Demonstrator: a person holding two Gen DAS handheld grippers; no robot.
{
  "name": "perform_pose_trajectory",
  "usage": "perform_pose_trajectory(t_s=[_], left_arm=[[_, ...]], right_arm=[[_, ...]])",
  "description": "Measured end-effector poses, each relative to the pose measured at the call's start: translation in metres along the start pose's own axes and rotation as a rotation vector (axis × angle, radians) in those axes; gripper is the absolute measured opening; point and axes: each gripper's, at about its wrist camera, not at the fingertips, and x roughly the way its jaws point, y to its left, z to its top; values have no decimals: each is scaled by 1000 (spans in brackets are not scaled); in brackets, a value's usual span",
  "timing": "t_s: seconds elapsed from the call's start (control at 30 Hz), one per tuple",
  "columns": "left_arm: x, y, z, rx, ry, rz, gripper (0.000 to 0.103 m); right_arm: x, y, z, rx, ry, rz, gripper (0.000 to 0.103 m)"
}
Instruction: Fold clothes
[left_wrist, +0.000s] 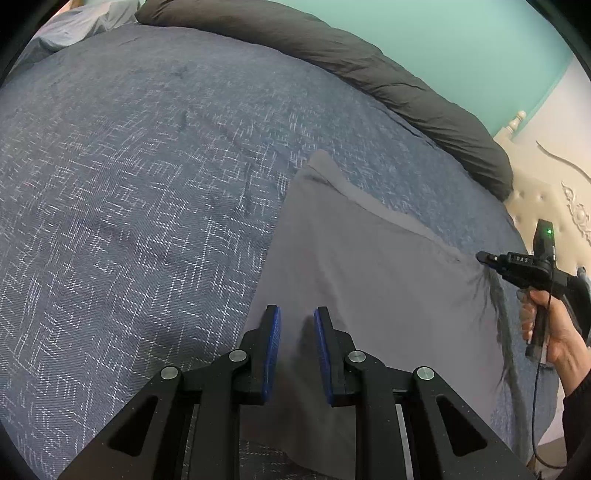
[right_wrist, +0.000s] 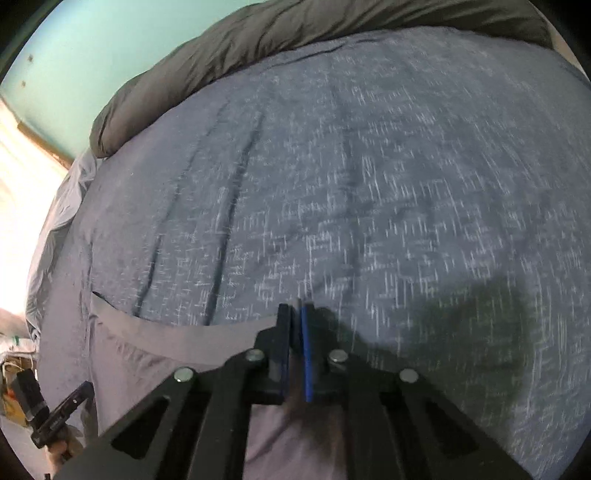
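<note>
A blue-grey woven bedspread with a white broken-line pattern (left_wrist: 147, 184) is covering the bed and filling most of both views. A dark grey padded duvet roll (left_wrist: 332, 48) is lying along its far edge, touching the bedspread. A pale turquoise wall (left_wrist: 461, 40) is rising behind the roll. A cream tufted headboard with carved scrollwork (left_wrist: 546, 192) is standing at the end of the bed.

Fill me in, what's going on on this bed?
A person is folding a grey garment on a blue patterned bedspread, a handheld gripper in each hand. The right gripper is shut on the garment's edge, pulling it taut. The left gripper hovers over the cloth, jaws slightly apart, nothing held.
</note>
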Motion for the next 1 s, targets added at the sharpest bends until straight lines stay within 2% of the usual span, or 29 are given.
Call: perform_pose_trajectory(t_s=[0.17,0.37,0.4,0.47,0.5,0.57,0.73,0.9,1.0], left_arm=[[-1,1,0,-5,-3,1,20],[2,-3,0,2,2,-1,20],[3,-3,0,1,3,-2,20],[5,-4,0,1,7,-4,20],[5,-4,0,1,8,-5,20],[5,-5,1,0,9,-8,20],[3,-2,1,-8,6,-13,20],[4,-7,-1,-3,10,-17,20],[3,-12,-2,7,3,-14,20]], right_arm=[[-5,4,10,-44,-69,22,3],[4,-14,-2,7,14,22,4],[3,-19,-1,29,8,32,7],[-10,-30,-2,73,-28,22,24],[-17,-34,-4,91,-44,24,38],[-38,-43,-13,115,-73,43,38],[-90,-57,-72,138,-85,49,38],[-116,-63,-148,172,-44,41,38],[-123,-69,-179,177,-17,49,38]])
